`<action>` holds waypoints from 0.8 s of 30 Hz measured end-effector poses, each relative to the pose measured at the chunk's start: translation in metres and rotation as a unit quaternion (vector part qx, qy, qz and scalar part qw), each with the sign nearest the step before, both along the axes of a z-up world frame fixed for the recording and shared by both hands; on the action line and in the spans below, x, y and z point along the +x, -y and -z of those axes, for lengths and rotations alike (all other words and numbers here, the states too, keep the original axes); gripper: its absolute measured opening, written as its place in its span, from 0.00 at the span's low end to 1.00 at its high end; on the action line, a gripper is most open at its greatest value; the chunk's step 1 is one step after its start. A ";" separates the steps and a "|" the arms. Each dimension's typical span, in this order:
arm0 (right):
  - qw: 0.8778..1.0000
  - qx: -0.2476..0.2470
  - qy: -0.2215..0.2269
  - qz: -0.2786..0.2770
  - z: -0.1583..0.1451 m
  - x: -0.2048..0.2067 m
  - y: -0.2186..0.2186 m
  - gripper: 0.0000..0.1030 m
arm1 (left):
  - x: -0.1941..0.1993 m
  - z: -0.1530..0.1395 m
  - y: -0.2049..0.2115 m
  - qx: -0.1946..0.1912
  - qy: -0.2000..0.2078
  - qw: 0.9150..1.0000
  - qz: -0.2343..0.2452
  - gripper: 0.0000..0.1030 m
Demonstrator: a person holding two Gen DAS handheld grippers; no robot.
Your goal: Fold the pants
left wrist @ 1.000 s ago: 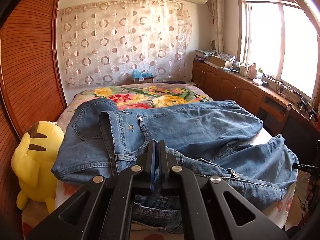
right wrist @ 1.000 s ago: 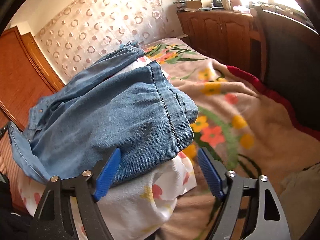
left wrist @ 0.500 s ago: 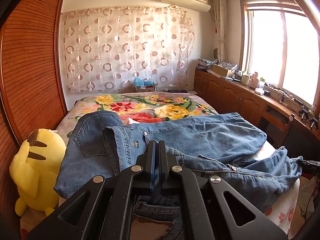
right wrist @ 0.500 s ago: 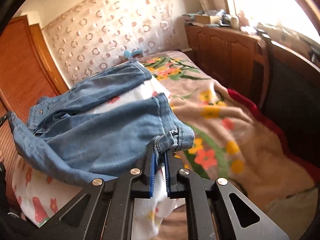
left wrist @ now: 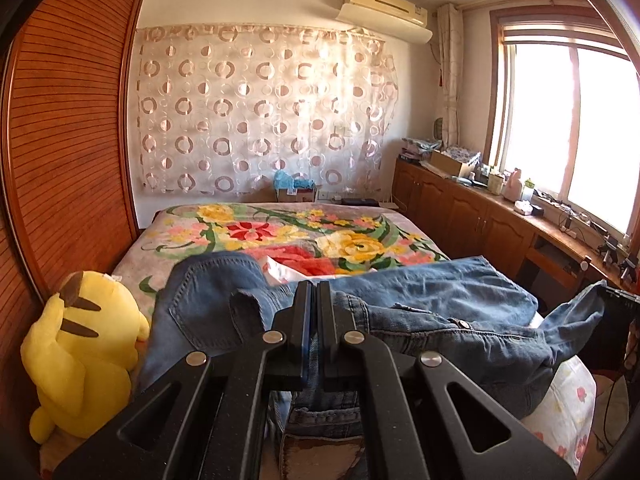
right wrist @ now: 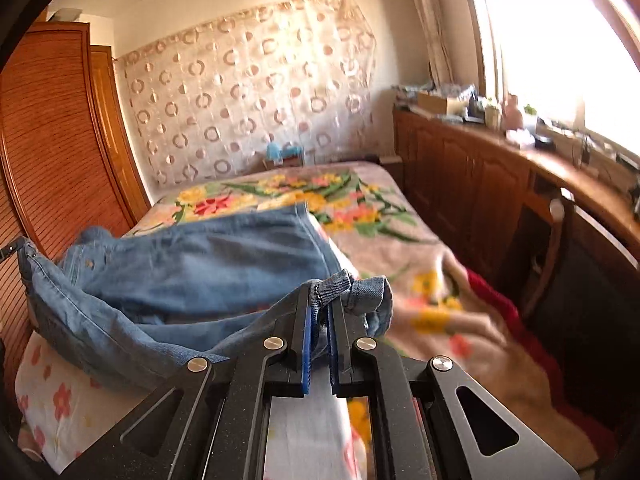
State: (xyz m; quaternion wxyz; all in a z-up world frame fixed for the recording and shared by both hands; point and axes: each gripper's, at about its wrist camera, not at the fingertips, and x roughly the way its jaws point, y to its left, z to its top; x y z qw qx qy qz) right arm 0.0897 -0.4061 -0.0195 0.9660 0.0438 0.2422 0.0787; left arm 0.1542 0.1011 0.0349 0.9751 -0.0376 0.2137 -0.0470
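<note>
Blue denim pants (left wrist: 420,300) lie across the near end of the bed, partly lifted. My left gripper (left wrist: 315,292) is shut on the waistband end of the pants, with denim hanging below the jaws. In the right wrist view the pants (right wrist: 208,272) stretch leftward, and my right gripper (right wrist: 319,300) is shut on a bunched leg hem, held above the bed. The cloth between the two grippers sags in folds.
The bed carries a floral blanket (left wrist: 288,232) and a white flowered sheet (right wrist: 52,392). A yellow plush toy (left wrist: 80,352) sits at the left bed edge by the wooden wardrobe (left wrist: 64,152). Wooden cabinets (right wrist: 480,184) with clutter run along the right under the window.
My right gripper closed on the leg hem and lifted it. Both grippers have risen, raising the pants off the bed; the views now show more of the room.
</note>
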 end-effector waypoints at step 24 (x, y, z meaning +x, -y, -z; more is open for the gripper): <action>0.999 -0.031 0.037 -0.014 -0.023 0.094 -0.040 0.06 | 0.065 0.004 -0.039 -0.024 -0.018 0.999 -0.024 0.03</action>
